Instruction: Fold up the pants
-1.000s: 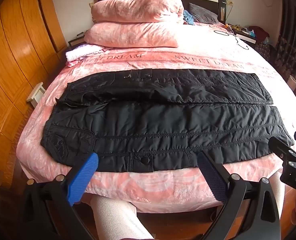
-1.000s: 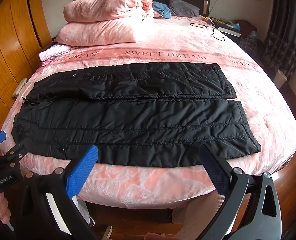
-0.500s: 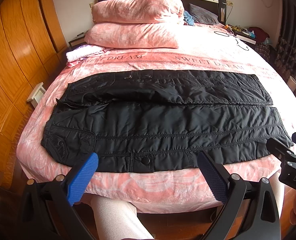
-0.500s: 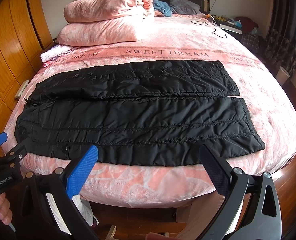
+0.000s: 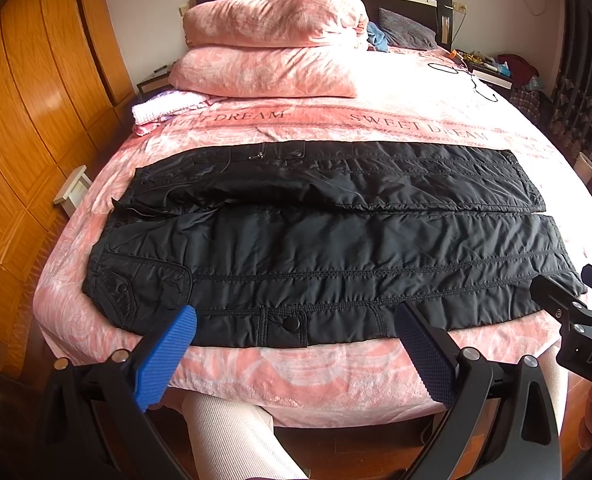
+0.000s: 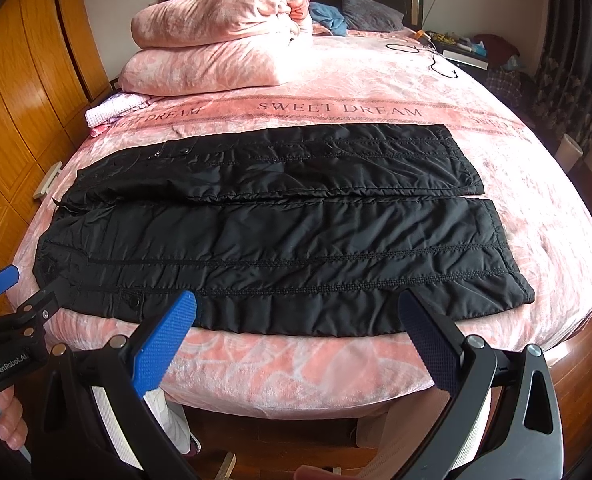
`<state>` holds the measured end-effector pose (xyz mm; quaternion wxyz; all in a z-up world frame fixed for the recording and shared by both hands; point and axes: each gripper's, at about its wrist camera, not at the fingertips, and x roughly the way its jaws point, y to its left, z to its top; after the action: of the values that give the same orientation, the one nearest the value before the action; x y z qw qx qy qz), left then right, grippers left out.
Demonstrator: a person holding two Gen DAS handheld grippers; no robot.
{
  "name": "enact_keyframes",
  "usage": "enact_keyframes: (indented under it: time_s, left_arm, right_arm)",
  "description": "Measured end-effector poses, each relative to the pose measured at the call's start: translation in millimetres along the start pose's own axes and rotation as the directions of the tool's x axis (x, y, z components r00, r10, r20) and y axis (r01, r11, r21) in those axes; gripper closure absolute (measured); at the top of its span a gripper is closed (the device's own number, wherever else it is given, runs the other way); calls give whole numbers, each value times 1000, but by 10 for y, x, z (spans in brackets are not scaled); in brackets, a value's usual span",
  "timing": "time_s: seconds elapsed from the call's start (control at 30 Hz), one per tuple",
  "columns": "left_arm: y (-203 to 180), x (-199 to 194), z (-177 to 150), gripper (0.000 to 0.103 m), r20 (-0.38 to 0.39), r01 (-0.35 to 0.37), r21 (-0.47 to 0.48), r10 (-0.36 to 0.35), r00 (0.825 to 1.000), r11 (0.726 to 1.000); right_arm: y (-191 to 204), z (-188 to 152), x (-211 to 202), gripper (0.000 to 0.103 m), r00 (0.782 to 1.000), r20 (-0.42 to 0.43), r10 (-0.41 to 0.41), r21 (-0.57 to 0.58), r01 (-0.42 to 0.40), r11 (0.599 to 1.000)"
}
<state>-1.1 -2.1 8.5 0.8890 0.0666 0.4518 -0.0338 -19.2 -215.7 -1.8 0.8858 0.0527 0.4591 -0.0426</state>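
Black quilted pants (image 5: 328,240) lie flat across the pink bed, waist to the left, both legs side by side running right; they also show in the right wrist view (image 6: 280,236). My left gripper (image 5: 294,320) is open and empty, hovering at the near edge of the pants by the waist-side snap pocket. My right gripper (image 6: 296,312) is open and empty, hovering at the near edge of the near leg, closer to the cuffs. Each gripper shows at the edge of the other's view.
The bed (image 5: 296,372) has a pink "SWEET DREAM" cover with stacked pink pillows (image 5: 272,48) at the head. A wooden wardrobe (image 5: 24,120) stands on the left. A folded white cloth (image 5: 164,106) lies near the pillows. A nightstand with clutter (image 5: 492,68) is at the far right.
Both grippers have moved slightly forward toward the near edge of the pants. The pants have not moved and both grippers stay open.
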Motion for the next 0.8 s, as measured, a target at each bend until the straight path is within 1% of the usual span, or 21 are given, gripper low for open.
enact_keyframes:
  time_s: [0.8]
  left_arm:
    - [4, 20, 20, 4, -2, 2, 1, -2, 1000, 1000]
  right_arm:
    - [-4, -8, 24, 2, 999, 7, 33, 14, -33, 999]
